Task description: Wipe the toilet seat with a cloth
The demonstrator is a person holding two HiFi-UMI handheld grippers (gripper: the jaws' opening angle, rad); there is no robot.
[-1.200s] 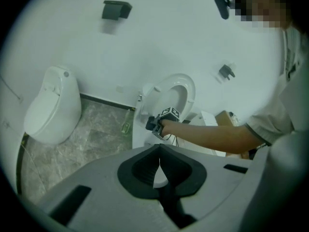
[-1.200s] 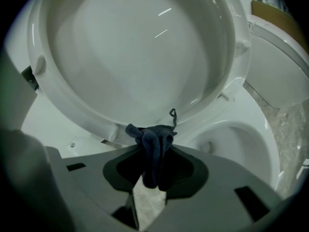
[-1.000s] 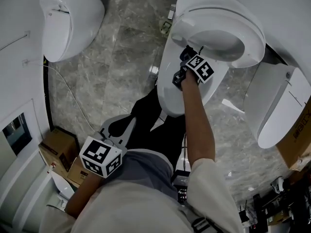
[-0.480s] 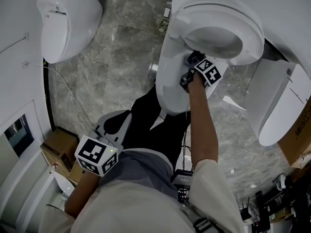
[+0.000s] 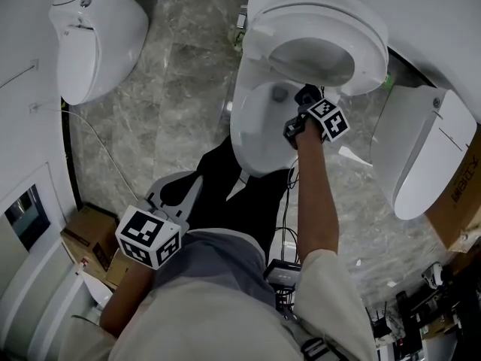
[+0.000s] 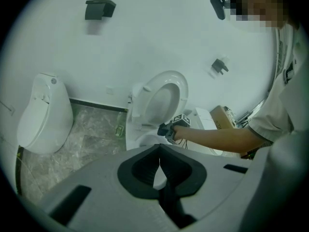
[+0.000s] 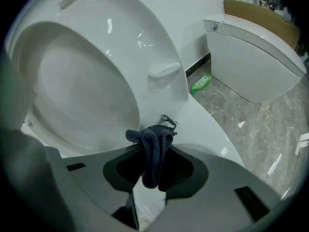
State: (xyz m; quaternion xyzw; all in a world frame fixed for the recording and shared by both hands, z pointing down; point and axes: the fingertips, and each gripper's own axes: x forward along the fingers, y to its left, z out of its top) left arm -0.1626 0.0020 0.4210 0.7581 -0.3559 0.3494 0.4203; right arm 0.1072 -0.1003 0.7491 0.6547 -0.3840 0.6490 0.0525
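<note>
Holding cloth (image 7: 146, 137) by raised seat (image 7: 145, 57), frame centre.
My right gripper (image 7: 154, 149) clamps it; left gripper (image 6: 159, 151) closed, empty; cloth-seat contact unclear.

No wording can be read anywhere; the print on the cardboard box (image 5: 464, 218) is too small.

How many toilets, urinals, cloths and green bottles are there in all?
Toilets: 2
Urinal: 1
Dark cloth: 1
Green bottle: 1
Total: 5
</note>
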